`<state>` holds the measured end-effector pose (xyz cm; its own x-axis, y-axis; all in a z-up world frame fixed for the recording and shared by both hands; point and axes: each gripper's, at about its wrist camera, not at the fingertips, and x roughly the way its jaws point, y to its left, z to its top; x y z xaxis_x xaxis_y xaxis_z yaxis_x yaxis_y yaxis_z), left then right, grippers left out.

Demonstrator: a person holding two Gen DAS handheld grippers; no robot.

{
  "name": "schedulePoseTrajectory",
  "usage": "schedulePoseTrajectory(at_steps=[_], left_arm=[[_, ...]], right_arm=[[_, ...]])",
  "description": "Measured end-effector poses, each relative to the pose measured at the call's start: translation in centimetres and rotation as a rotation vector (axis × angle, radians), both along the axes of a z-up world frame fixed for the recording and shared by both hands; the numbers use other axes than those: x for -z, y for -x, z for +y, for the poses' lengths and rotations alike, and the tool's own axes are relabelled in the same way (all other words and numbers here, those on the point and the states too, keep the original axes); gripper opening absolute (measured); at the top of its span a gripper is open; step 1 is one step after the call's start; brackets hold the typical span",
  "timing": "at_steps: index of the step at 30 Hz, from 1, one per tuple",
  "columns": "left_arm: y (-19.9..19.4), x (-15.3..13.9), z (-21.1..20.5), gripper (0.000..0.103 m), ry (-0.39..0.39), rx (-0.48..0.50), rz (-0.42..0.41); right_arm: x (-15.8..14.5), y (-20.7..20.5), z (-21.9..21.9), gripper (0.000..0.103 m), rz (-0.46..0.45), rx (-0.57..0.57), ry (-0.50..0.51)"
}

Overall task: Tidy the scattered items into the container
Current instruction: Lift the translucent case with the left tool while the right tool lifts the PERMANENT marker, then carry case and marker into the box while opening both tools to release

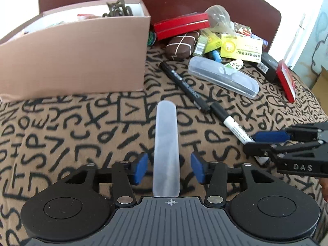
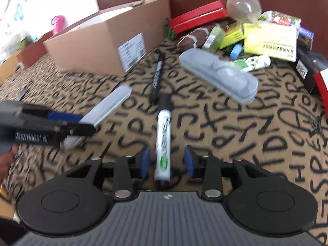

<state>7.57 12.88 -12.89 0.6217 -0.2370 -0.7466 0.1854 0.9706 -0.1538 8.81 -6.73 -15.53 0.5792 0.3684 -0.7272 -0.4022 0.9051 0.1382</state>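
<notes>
A brown cloth (image 1: 71, 127) printed with black letters covers the table, and everything lies on it. The biggest thing is the cardboard box (image 1: 82, 57), open at the top, standing at the back left with a few items already inside, among them a dark tangled cord (image 1: 119, 9). To its right, against the dark red back board, sits a heap of scattered items: two red boxes (image 1: 180, 25), a clear bulb (image 1: 218, 18), a brown pouch (image 1: 181, 45) tied with white string, a yellow medicine box (image 1: 240, 48) and green packets. In front of the heap lies a clear plastic case (image 1: 223, 76), and beside it a black pen (image 1: 184, 86) points toward the box.

The left claw (image 1: 169, 169) is spread, its blue pads on either side of a frosted plastic tube (image 1: 166, 149) that lies flat on the cloth between them; the pads do not touch it. The right claw (image 2: 167, 161) is also spread, with a white marker (image 2: 163, 143) with a black cap lying lengthwise between its pads, apart from both. In the left wrist view the right claw (image 1: 256, 141) appears at the marker's end.
</notes>
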Motion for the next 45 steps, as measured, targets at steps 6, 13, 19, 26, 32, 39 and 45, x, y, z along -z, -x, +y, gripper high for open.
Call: schedulePoseTrajectory(at_steps=[6, 13, 19, 26, 32, 39, 45], left_arm=[[-0.9, 0.7, -1.2, 0.035, -0.084, 0.013, -0.029], [-1.6, 0.6, -0.7, 0.047, -0.044, -0.011, -0.013], [-1.3, 0.7, -1.5, 0.028, -0.073, 0.019, -0.027], [-1.0, 1.1, -2.4, 0.028, -0.112, 0.029, -0.058], [0.2, 0.5, -1.3, 0.026, -0.029, 0.032, -0.031], [2.5, -2.2, 0.9, 0.026, 0.059, 0.018, -0.071], [2.8, -7.3, 3.7, 0.026, 0.082, -0.016, -0.198]], right_arm=[[0.6, -1.7, 1.2, 0.05, -0.005, -0.005, 0.034], [0.7, -1.8, 1.7, 0.038, -0.007, -0.027, 0.067], [0.8, -1.5, 2.1, 0.024, -0.009, -0.053, 0.092], [0.9, -1.5, 2.4, 0.017, -0.007, -0.064, 0.094], [0.4, -0.7, 1.3, 0.017, 0.068, -0.056, -0.047], [-2.2, 1.4, 2.3, 0.017, 0.044, -0.114, -0.134], [-6.8, 0.3, 4.6, 0.017, -0.053, -0.191, -0.206]])
